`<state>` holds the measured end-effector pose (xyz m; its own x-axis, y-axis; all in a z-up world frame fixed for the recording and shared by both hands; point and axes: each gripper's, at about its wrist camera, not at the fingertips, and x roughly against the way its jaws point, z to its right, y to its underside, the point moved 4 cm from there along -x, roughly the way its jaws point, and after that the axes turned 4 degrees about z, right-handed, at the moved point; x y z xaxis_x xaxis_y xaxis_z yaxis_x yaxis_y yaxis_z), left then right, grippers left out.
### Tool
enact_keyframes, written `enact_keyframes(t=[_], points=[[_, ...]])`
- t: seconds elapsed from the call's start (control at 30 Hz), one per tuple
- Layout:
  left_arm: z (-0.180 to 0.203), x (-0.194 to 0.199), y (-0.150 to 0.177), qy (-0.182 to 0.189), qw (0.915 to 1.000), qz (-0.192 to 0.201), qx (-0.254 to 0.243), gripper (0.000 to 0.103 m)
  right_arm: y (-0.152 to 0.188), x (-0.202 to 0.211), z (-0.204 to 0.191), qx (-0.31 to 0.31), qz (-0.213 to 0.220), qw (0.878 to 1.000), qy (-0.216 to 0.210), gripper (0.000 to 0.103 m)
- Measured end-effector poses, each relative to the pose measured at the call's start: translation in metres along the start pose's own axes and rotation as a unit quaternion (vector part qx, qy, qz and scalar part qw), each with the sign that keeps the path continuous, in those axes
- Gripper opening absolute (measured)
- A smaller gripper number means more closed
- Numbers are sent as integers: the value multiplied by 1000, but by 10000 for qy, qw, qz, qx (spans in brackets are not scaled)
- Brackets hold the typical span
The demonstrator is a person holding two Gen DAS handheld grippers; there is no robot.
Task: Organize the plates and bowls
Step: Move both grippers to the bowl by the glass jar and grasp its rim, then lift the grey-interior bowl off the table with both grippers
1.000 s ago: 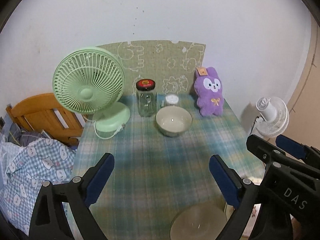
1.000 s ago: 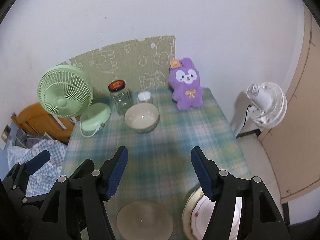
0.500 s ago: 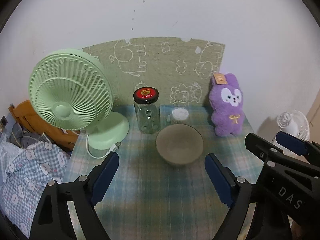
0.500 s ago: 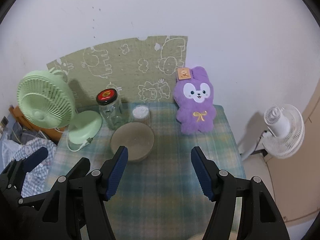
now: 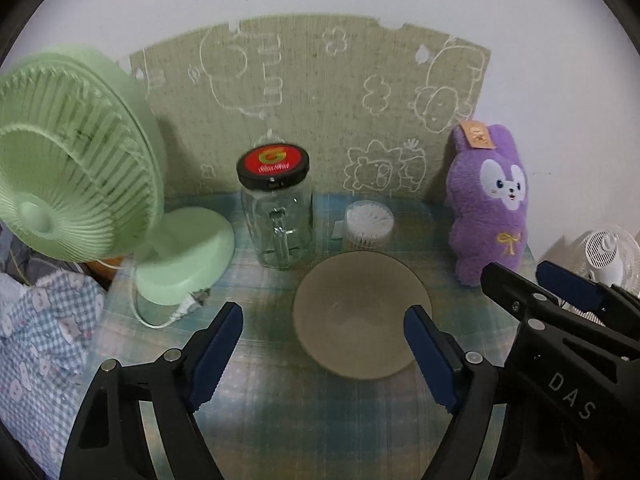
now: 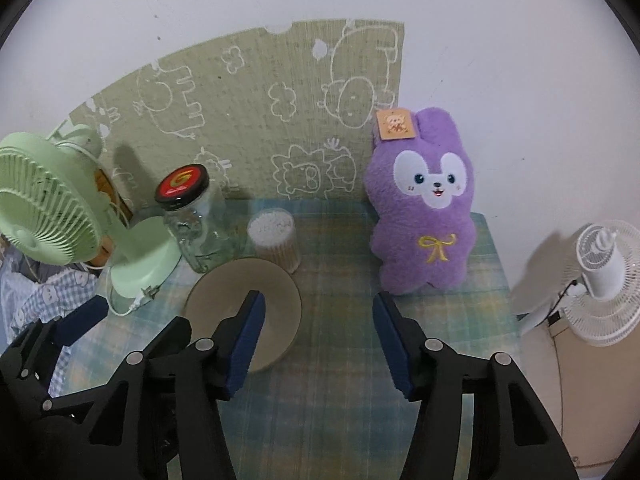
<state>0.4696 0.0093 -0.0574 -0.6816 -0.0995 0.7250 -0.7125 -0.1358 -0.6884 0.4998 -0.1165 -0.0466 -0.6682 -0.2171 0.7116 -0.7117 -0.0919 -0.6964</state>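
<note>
Left gripper (image 5: 323,354): empty, jaws closing; bowl (image 5: 362,314) on counter (image 5: 280,420) just ahead at 1 o'clock, nearer this hand. Right gripper (image 6: 318,346): empty, jaws closing; same bowl at 10 o'clock behind its left finger.

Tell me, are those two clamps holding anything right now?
No. The left gripper and right gripper are both empty, jaws closing on nothing; the bowl sits untouched.

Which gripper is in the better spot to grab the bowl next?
Probably the left gripper: the bowl sits almost between its closing, empty jaws. The right gripper points at bare tablecloth beside the bowl, jaws also closing on nothing.
</note>
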Motion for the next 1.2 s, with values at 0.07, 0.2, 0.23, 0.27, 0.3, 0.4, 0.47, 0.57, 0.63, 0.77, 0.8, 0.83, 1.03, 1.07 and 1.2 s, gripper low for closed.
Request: enact_keyframes(t=[0.07,0.2,0.23,0.27,0.3,0.4,0.47,0.57,0.63,0.77,0.8,0.83,1.03,1.07,1.2], points=[[-1,-12,1,6,10000,-73,66,83,1,-16,-1,-32,-53,10000,-52,54],[-4,-34,5,-120,9997,-171,90,74,4,-41,-4,-16,-147,9999,-69,52],[-5,-39,6,-135,9997,-198,80,74,5,-46,-5,-20,-171,9998,-84,51],[-5,-43,7,-164,9996,-222,65,74,6,-51,-5,-30,-192,9998,-95,50],[-5,-48,8,-211,9995,-235,38,74,8,-58,-5,-43,-235,9996,-118,50],[-4,-60,11,-302,9992,-249,-85,69,13,-73,-6,-67,-335,9993,-171,48],[-5,-69,15,-336,9988,-333,-105,69,17,-83,-7,-90,-432,9988,-204,46],[-5,-80,19,-308,9985,-450,-73,63,21,-92,-11,-78,-503,9984,-229,44],[-3,-86,20,-301,9984,-473,-112,57,23,-98,-12,-71,-549,9982,-239,38],[0,-94,22,-328,9978,-522,-239,40,25,-106,-15,-56,-605,9979,-231,23],[0,-97,22,-352,9976,-536,-245,39,25,-109,-15,-58,-642,9976,-238,19],[0,-98,22,-366,9976,-539,-238,38,25,-110,-15,-69,-652,9975,-251,19],[-1,-101,21,-450,9972,-487,-336,31,24,-112,-19,10,-673,9976,-182,15],[-2,-101,21,-447,9973,-496,-317,31,24,-112,-19,-9,-682,9975,-181,15],[-3,-101,21,-470,9970,-545,-294,25,24,-111,-18,-12,-722,9973,-148,15]])
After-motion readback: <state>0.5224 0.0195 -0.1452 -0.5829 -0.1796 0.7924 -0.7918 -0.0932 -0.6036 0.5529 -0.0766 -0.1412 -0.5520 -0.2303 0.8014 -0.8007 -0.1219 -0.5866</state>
